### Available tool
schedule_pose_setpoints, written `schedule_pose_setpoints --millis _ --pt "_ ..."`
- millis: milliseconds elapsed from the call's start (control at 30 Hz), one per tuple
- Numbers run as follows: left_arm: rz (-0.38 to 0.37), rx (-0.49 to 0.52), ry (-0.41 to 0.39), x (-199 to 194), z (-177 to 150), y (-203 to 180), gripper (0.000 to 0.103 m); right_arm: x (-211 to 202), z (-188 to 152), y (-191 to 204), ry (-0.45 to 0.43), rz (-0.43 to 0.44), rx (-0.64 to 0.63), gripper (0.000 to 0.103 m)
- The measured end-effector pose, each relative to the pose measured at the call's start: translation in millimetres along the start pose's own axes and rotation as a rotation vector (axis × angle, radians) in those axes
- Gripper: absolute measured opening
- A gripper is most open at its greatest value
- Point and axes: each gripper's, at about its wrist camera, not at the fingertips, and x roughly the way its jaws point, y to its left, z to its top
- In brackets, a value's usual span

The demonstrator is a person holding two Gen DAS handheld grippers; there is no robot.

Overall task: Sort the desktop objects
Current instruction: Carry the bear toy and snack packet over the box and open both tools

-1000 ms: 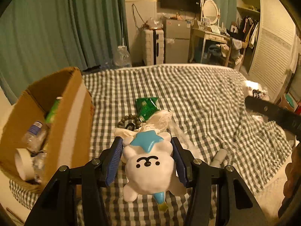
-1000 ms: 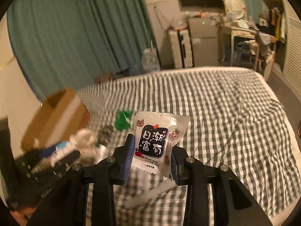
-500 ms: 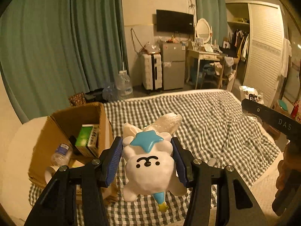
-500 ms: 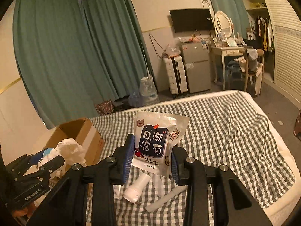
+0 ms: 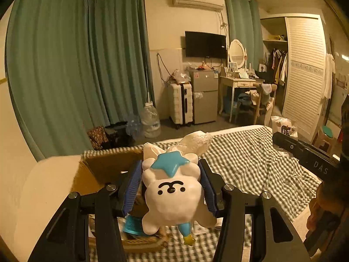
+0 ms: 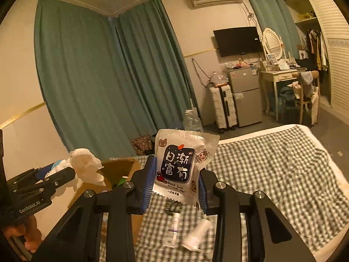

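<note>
My left gripper (image 5: 170,187) is shut on a white bear toy (image 5: 172,194) with a blue star on its head, held above the open cardboard box (image 5: 98,170) at the table's left end. The toy also shows in the right wrist view (image 6: 87,168). My right gripper (image 6: 174,183) is shut on a white snack packet (image 6: 181,166) with a dark blue label, held above the checked tablecloth (image 6: 272,163) beside the box (image 6: 122,168). The packet shows at the right edge of the left wrist view (image 5: 283,127).
Small white bottles and tubes (image 6: 192,235) lie on the cloth below my right gripper. Behind the table are teal curtains (image 5: 87,76), a water jug (image 5: 150,120), a suitcase (image 5: 181,102), a small fridge (image 5: 205,96) and a dressing table (image 5: 240,83).
Both grippers have risen and tilted up with their objects still held. The left one has moved left over the cardboard box; the table now sits lower in both views.
</note>
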Motion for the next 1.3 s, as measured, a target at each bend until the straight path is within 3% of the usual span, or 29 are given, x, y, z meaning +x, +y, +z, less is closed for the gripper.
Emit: schedule_pose_setpoints --millis 367,567,733,900,1033,1133,1233,1300 --pt "0.088 -0.028 -0.035 9.3 -15.0 65.9 0.053 24.6 2.6 70.5 -0.027 0.129 -0.075 0.034" --pt "0.103 -0.104 0.028 32.7 -30.6 105.8 0.053 58.8 -9.0 113.8 0.016 0.233 -0.135 0.034" --pt "0.136 -0.122 0.088 54.2 -37.8 123.5 0.053 101.3 -36.0 144.8 0.100 0.283 -0.240 0.034" --pt "0.125 -0.175 0.189 78.3 -55.8 141.8 0.053 133.6 -63.5 162.4 0.174 0.305 -0.331 0.034" --pt "0.162 -0.159 0.261 95.6 -70.1 147.2 0.053 150.1 -79.2 172.5 0.226 0.321 -0.379 0.034" --pt "0.173 -0.175 0.261 93.7 -72.4 151.1 0.055 159.9 -89.8 173.8 0.253 0.315 -0.401 0.035" --pt "0.191 -0.171 0.235 87.5 -69.4 150.3 0.065 167.2 -96.2 172.5 0.279 0.298 -0.416 0.037" --pt "0.207 -0.163 0.219 83.8 -67.4 151.7 0.067 170.0 -99.1 173.8 0.283 0.299 -0.421 0.037"
